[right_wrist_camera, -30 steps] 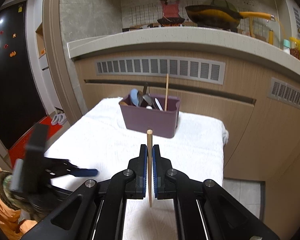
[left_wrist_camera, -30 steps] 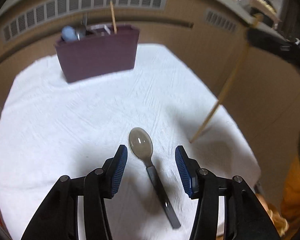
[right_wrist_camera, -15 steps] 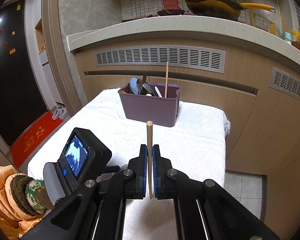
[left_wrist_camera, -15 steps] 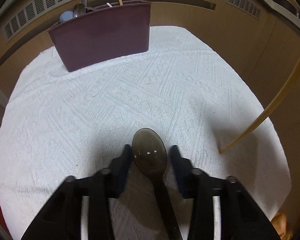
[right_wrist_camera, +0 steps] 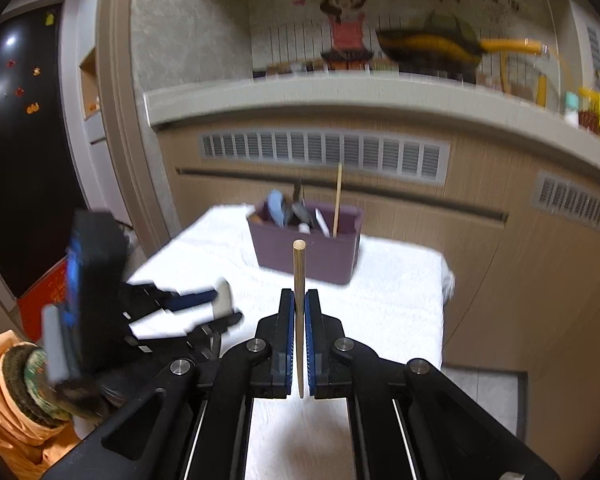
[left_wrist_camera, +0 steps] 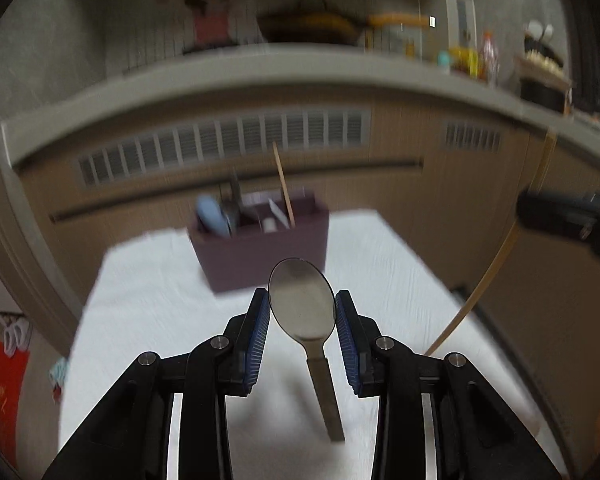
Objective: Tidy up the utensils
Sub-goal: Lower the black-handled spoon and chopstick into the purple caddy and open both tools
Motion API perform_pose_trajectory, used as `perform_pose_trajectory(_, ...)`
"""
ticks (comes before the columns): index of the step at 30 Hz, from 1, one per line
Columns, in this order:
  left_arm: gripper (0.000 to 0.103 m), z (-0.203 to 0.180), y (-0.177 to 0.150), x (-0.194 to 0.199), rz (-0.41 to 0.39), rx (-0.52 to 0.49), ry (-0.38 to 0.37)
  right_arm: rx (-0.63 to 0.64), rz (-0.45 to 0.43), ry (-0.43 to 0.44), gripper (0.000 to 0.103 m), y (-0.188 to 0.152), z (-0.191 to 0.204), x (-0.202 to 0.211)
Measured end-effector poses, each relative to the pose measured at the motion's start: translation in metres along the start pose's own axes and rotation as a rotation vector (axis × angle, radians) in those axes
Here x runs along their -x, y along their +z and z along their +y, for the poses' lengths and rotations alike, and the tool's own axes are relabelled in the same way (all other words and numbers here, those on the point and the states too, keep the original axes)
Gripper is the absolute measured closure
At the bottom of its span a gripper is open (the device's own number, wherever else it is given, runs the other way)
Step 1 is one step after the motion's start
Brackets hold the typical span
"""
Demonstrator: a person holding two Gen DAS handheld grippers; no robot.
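My left gripper (left_wrist_camera: pixel 302 314) is shut on a metal spoon (left_wrist_camera: pixel 302 300), its blue pads pressing both sides of the bowl. The spoon is lifted off the white cloth (left_wrist_camera: pixel 160 300), and its handle hangs down toward the camera. Beyond it stands the purple utensil caddy (left_wrist_camera: pixel 260 248), which holds a blue spoon, metal utensils and one upright chopstick. My right gripper (right_wrist_camera: pixel 299 320) is shut on a wooden chopstick (right_wrist_camera: pixel 299 276) that stands upright in front of the caddy (right_wrist_camera: pixel 304 252). The left gripper (right_wrist_camera: pixel 196 300) shows blurred at the left of the right wrist view.
The cloth-covered table (right_wrist_camera: pixel 400 288) stands against a wooden counter front with vent grilles (right_wrist_camera: pixel 324 152). Its right edge drops to tiled floor (right_wrist_camera: pixel 484 388). A person's orange sleeve (right_wrist_camera: pixel 8 412) is at the lower left. In the left wrist view the right gripper (left_wrist_camera: pixel 572 220) reaches in.
The left gripper closed on the spoon's bowl and lifted it off the cloth, tilting up so the counter comes into view. The right gripper rose slightly with its chopstick.
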State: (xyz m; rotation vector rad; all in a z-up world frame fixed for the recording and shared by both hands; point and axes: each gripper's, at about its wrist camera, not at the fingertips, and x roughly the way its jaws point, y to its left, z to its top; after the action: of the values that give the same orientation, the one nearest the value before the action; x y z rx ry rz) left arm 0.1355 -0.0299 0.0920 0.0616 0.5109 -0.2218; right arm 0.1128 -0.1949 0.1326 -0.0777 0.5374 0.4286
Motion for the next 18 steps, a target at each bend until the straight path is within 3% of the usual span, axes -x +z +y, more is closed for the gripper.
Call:
perform_pose_trajectory(4, 0.069, 0.015, 0.054, 0.037, -0.141, -0.005, 0.012, 0.032, -0.094, -0.031, 0.098, 0.040, 0.005, 0.022)
perform_pose_trajectory(10, 0.069, 0.026, 0.112, 0.054, -0.295, -0.034, 0.078, 0.073, -0.225, -0.085, 0.098, 0.119, 0.008, 0.032)
perform_pose_trajectory(18, 0.069, 0.046, 0.155, 0.010, -0.425, -0.095, 0.120, 0.078, -0.312, -0.068, 0.098, 0.165, -0.003, -0.012)
